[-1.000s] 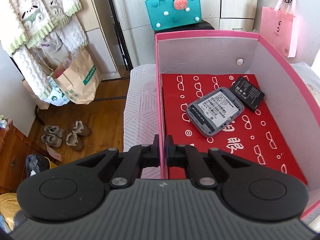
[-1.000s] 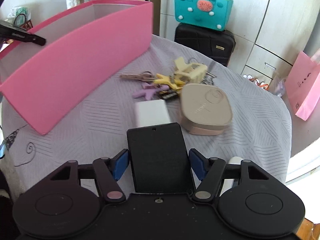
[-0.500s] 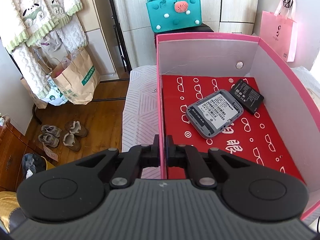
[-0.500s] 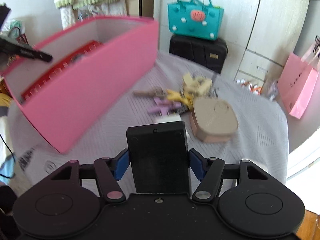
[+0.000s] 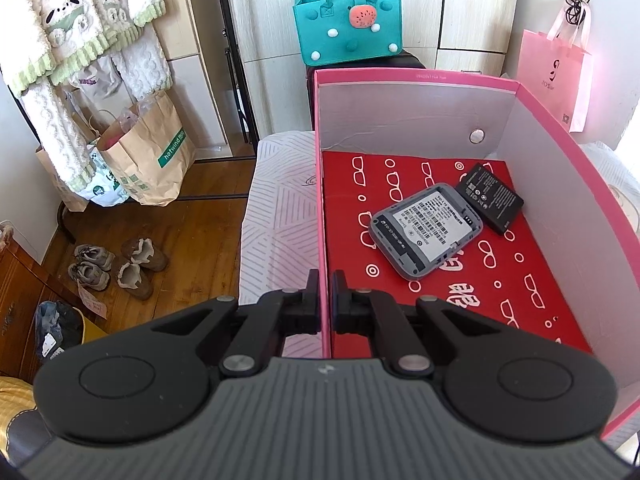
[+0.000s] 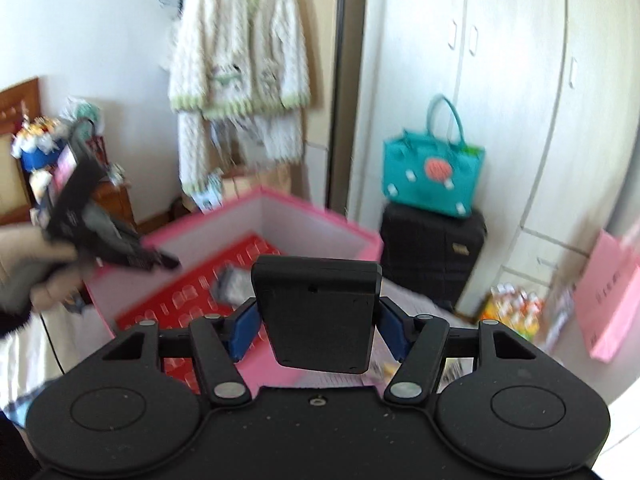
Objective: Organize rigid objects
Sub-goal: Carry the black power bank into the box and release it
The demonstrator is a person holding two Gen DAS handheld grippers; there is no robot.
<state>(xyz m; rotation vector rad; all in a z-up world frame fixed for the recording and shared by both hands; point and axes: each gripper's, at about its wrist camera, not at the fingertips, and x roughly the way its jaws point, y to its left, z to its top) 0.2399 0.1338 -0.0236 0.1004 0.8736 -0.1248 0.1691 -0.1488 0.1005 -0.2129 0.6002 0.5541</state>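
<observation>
A flat black cover [image 6: 316, 312] sits clamped between the right gripper [image 6: 316, 330] pads, held above the pink box [image 5: 416, 77] (red-lined), whose near wall the left gripper [image 5: 325, 300] pinches tight.

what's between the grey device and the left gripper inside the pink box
Only bare red lining. In the left wrist view the left gripper, shut on the pink box wall, has nothing lying between it and the grey device.
</observation>
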